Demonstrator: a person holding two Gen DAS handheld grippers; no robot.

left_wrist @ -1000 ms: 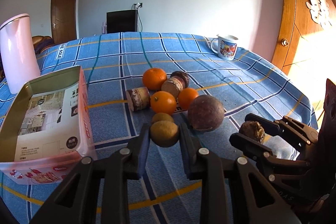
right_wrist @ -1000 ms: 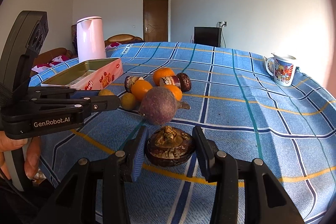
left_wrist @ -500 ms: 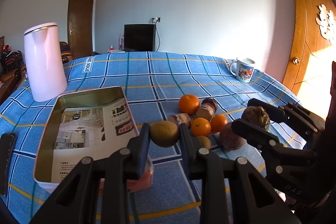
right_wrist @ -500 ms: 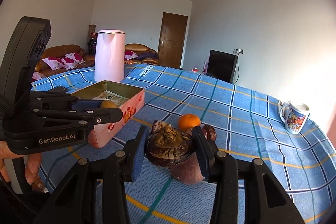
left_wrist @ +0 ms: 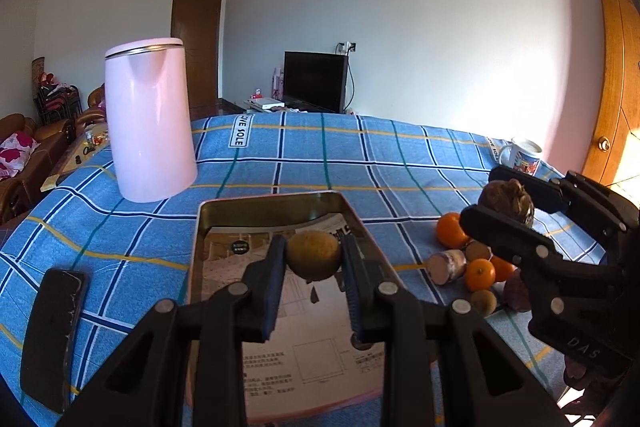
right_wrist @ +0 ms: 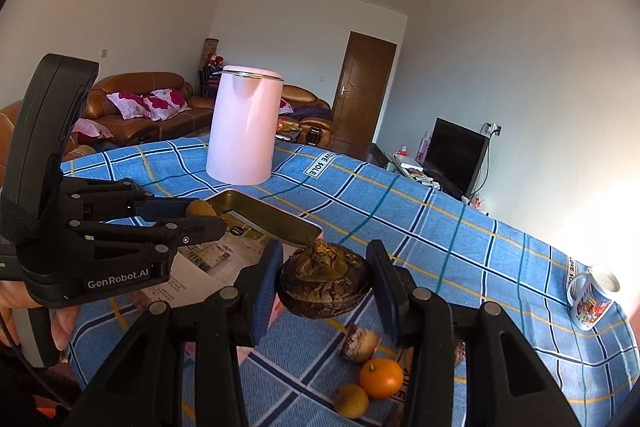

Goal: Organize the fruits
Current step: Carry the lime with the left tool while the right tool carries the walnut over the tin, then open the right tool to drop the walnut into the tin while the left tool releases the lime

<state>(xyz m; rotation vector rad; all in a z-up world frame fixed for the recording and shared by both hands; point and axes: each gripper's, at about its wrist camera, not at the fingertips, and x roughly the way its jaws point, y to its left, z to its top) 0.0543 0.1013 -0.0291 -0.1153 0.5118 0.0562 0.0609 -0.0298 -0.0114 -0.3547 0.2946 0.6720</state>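
**Two fruits held over tin, rest wait on cloth**

While the left gripper (left_wrist: 314,259) hangs above the open tin (left_wrist: 280,203), its jaws are clamped on a yellow-brown fruit (left_wrist: 313,254), w/ the tin's printed paper liner (left_wrist: 304,343) right beneath. The right gripper (right_wrist: 324,279) sits just beside the tin's near-right corner, jaws pinched on a dark, wrinkled fruit (right_wrist: 325,281) w/ a dried brown top; the same fruit shows in the left view, raised above the pile. The remaining fruits lie on the blue plaid tablecloth (left_wrist: 320,155) to the right of the tin: oranges (left_wrist: 479,274), a small yellow-green fruit (left_wrist: 483,303), a cut brown piece (left_wrist: 447,266) & a purplish one, partly hidden behind the right gripper. A pink kettle (left_wrist: 150,119) stands upright beyond the tin's far-left corner, apart from it. A mug (left_wrist: 522,154) sits near the far right edge of the table, & a black phone-like slab (left_wrist: 54,335) lies left of the tin.
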